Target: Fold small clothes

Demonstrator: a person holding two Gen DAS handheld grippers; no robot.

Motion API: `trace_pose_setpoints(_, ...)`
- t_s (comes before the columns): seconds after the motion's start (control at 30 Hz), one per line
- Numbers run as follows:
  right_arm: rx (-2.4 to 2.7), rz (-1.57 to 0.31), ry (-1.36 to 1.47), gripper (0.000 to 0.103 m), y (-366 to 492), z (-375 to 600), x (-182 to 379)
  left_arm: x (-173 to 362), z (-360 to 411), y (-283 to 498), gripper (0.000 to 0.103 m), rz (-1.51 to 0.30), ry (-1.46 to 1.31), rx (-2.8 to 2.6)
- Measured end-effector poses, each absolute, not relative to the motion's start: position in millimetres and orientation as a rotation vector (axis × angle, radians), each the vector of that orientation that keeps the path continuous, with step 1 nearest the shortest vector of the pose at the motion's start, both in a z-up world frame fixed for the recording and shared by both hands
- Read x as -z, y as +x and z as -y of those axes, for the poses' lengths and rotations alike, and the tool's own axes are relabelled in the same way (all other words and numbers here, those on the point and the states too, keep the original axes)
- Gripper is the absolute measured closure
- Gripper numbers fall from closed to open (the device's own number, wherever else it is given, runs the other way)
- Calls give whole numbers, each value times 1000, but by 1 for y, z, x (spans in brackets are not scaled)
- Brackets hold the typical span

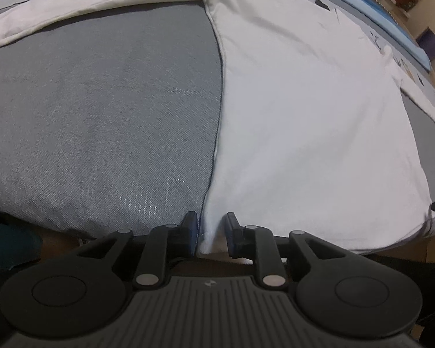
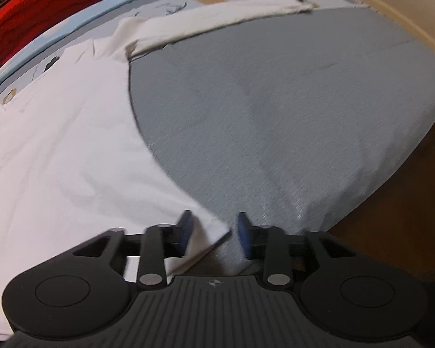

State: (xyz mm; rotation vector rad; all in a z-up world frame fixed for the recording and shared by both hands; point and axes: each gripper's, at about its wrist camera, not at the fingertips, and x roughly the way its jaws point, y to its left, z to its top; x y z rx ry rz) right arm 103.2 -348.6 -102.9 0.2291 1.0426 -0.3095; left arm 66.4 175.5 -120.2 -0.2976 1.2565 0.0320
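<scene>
A white garment [image 1: 304, 116] lies spread flat on the grey bed cover [image 1: 101, 116], its straight left edge running up the middle of the left wrist view. My left gripper [image 1: 211, 227] straddles the garment's near left corner; its blue pads stand slightly apart from the cloth, which hangs loose between them. In the right wrist view the same white garment [image 2: 58, 145] fills the left half. My right gripper [image 2: 214, 232] is open, and the garment's near right corner lies between its fingers, close to the left pad and free of the right one.
A long white sleeve [image 1: 87, 3] stretches away at the far left, another sleeve [image 2: 217, 17] at the far right. A red knitted item [image 2: 43, 8] sits beyond the bed by a blue strip. The bed's near right edge drops to a brown floor [image 2: 406, 203].
</scene>
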Motion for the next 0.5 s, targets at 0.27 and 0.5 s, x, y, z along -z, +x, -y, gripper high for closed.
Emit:
trace_pose_setpoints(0.27, 215, -1076, 268, 103, 101, 344, 104, 102, -179, 58, 97, -1181, -258, -68)
trace_pose_setpoints(0.5, 325, -1167, 261, 102, 92, 359, 108, 115, -160, 65, 96, -1258, -178, -42)
